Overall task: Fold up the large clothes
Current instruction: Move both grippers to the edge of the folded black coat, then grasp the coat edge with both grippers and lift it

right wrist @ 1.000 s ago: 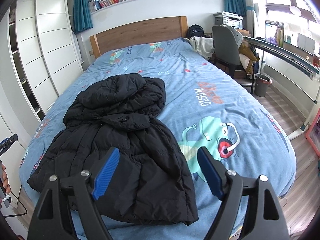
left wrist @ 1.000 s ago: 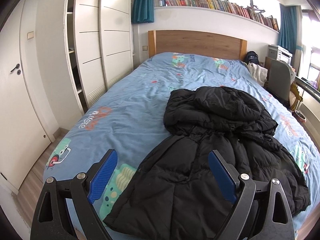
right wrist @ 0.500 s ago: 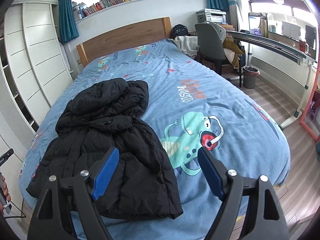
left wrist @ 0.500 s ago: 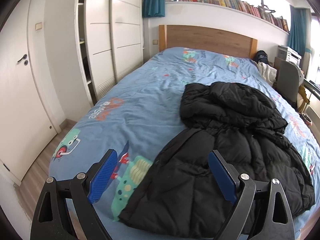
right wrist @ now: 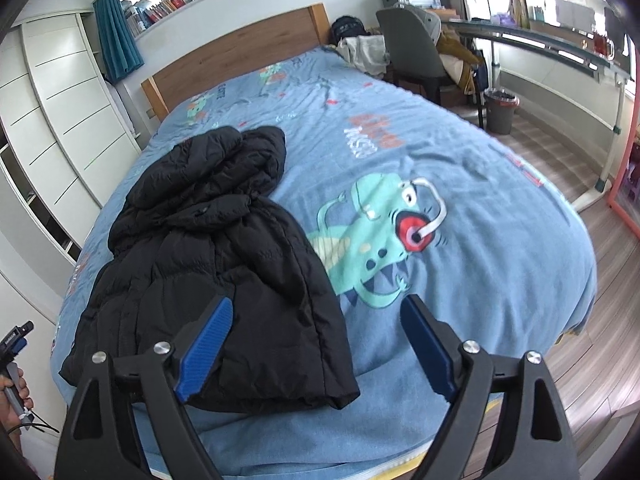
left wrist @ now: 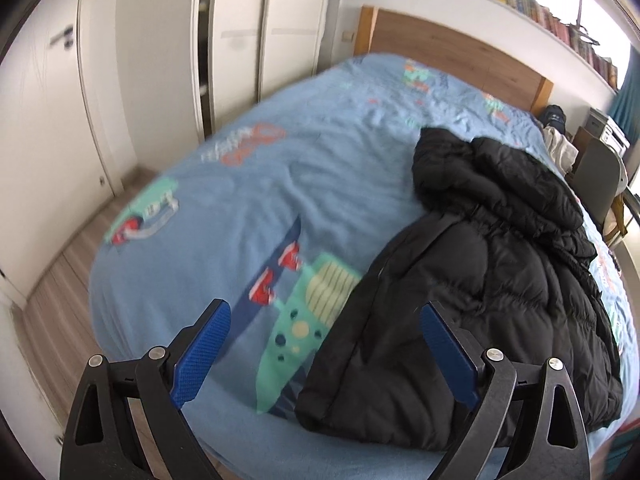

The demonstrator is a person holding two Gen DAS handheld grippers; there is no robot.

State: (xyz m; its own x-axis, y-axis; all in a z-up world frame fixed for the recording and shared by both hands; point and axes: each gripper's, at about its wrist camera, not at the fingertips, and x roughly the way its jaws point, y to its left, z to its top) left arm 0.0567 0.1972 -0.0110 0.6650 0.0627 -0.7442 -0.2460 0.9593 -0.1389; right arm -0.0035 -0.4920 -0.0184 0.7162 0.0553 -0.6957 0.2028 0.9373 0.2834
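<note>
While both tools are hovering above the foot of the bed, nothing is sitting between either pair of jaws.

Left gripper [left wrist: 325, 346]: jaws are standing spread wide and gripping nothing, their blue pads [left wrist: 200, 354] hanging over the near corner of the coat and the sheet beside it.

Right gripper [right wrist: 316, 346]: jaws are likewise gaping and unloaded, one pad over the coat's hem, the other over bare sheet.

Black puffer coat [right wrist: 208, 264]: is lying lengthwise on the bed, hood end bunching toward the headboard [right wrist: 240, 60], hem reaching the foot edge.

Bed [right wrist: 500, 240]: is wearing a blue cartoon-dinosaur cover, the coat occupying its wardrobe side.

Wardrobe [left wrist: 240, 40]: is standing along that side.

Desk chair [right wrist: 412, 56]: is sitting near the headboard corner.
</note>
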